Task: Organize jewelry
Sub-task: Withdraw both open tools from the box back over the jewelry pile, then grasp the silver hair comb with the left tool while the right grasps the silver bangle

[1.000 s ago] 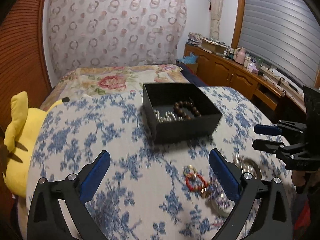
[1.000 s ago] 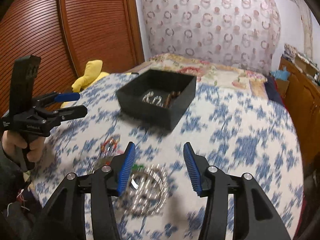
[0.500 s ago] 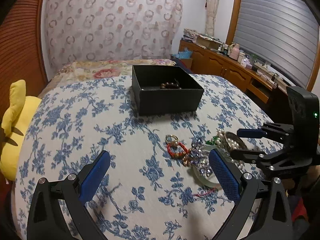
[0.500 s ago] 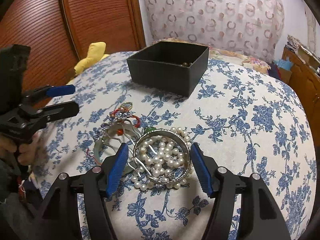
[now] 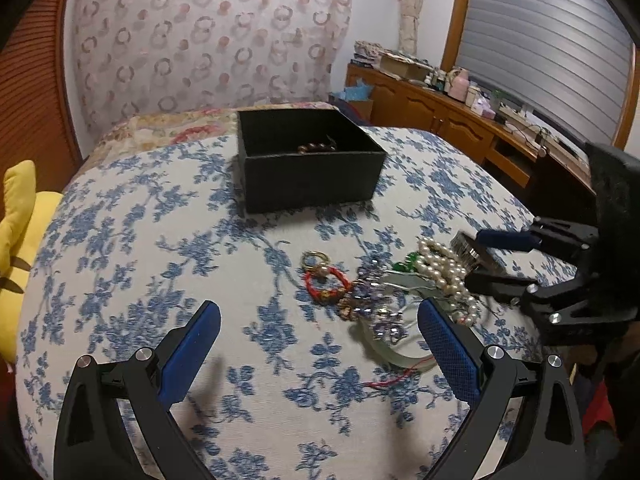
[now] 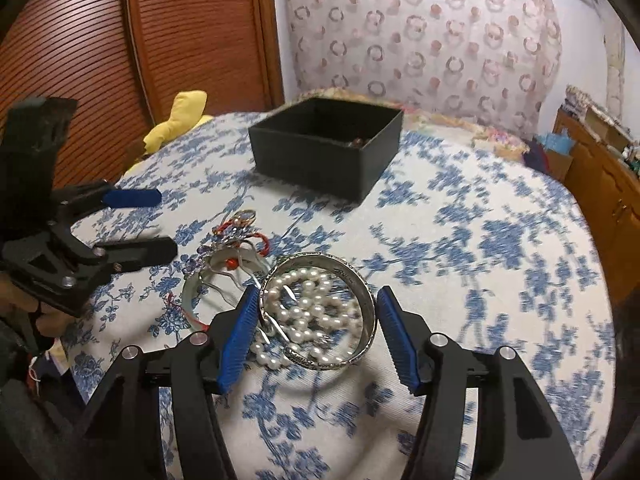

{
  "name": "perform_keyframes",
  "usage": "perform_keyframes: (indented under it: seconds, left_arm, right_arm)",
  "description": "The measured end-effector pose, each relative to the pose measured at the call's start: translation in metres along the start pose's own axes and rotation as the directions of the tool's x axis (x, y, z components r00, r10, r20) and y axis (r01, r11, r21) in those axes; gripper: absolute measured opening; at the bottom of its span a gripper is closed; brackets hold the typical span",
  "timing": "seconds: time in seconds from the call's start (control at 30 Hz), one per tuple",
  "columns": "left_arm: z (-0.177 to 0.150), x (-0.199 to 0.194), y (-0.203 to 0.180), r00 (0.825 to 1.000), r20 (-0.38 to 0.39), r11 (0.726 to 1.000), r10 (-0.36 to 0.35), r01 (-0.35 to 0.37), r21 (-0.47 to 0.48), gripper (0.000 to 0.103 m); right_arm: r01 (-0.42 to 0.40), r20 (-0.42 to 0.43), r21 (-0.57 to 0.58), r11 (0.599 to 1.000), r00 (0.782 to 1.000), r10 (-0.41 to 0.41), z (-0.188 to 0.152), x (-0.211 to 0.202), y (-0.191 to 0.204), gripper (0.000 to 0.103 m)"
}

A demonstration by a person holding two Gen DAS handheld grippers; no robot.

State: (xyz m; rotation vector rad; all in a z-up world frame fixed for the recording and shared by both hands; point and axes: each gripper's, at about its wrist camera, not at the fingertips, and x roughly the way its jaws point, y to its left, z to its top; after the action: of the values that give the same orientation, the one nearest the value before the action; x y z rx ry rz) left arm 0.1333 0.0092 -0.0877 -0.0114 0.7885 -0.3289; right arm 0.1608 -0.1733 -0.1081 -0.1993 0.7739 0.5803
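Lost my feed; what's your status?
Right gripper closing around silver bangle, pearls inside. Left gripper open, empty. Black box unobstructed.

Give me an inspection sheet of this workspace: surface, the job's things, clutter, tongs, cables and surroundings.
Surface: blue-flowered cloth.
Job's things: open black box, some jewelry inside; pearl necklace inside silver bangle; red cord bracelet, green bangle, purple hair comb in a pile.
Clutter: nothing seen.
Tongs: left tongs open, empty; right tongs closing around the silver bangle, right pad apart.
Cables: nothing seen.
Surroundings: yellow plush toy, wooden cabinet, patterned curtain.
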Motion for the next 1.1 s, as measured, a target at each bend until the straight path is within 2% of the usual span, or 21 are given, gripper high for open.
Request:
perform_keyframes:
  seconds: [0.07, 0.13, 0.3, 0.4, 0.63, 0.7, 0.83, 1.0, 1.1]
  left_arm:
    - [0.001, 0.003, -0.003, 1.0, -0.009, 1.0, -0.023, 0.023, 0.0, 0.095]
    - [0.004, 0.006, -0.007, 0.999, -0.014, 0.999, -0.037, 0.037, 0.0, 0.087]
    - [0.008, 0.017, -0.01, 0.994, -0.053, 0.995, -0.099, 0.097, -0.028, 0.06]
    - [0.008, 0.025, -0.011, 0.988, -0.077, 0.99, -0.134, 0.13, -0.049, 0.05]
    - [0.01, 0.036, -0.009, 0.982, -0.095, 0.983, -0.163, 0.154, -0.097, 0.039]
    - [0.011, 0.037, -0.007, 0.984, -0.09, 0.984, -0.155, 0.145, -0.106, 0.028]
    - [0.009, 0.034, -0.004, 0.985, -0.082, 0.983, -0.154, 0.145, -0.111, 0.027]
    - [0.012, 0.016, -0.002, 0.994, -0.035, 0.992, -0.102, 0.099, -0.083, 0.026]
    - [0.017, 0.004, -0.001, 0.999, -0.001, 0.998, -0.045, 0.045, -0.054, 0.022]
  right_arm:
    - [0.019, 0.015, -0.002, 1.0, 1.0, -0.019, -0.002, -0.007, -0.004, 0.062]
    - [0.024, 0.023, 0.006, 1.0, 0.999, -0.024, -0.004, -0.014, -0.01, 0.062]
    - [0.035, 0.031, 0.037, 0.999, 0.999, -0.036, -0.011, -0.023, -0.022, 0.062]
    - [0.037, 0.03, 0.05, 0.998, 0.999, -0.039, -0.014, -0.024, -0.027, 0.062]
    - [0.029, 0.038, 0.05, 0.998, 0.999, -0.031, -0.016, -0.025, -0.026, 0.062]
    - [0.025, 0.04, 0.05, 0.998, 0.999, -0.027, -0.016, -0.025, -0.025, 0.062]
    - [0.026, 0.04, 0.05, 0.998, 0.999, -0.028, -0.016, -0.025, -0.025, 0.062]
    - [0.026, 0.039, 0.049, 0.998, 0.999, -0.028, -0.016, -0.025, -0.023, 0.062]
    - [0.024, 0.041, 0.044, 0.999, 0.999, -0.026, -0.014, -0.025, -0.02, 0.062]
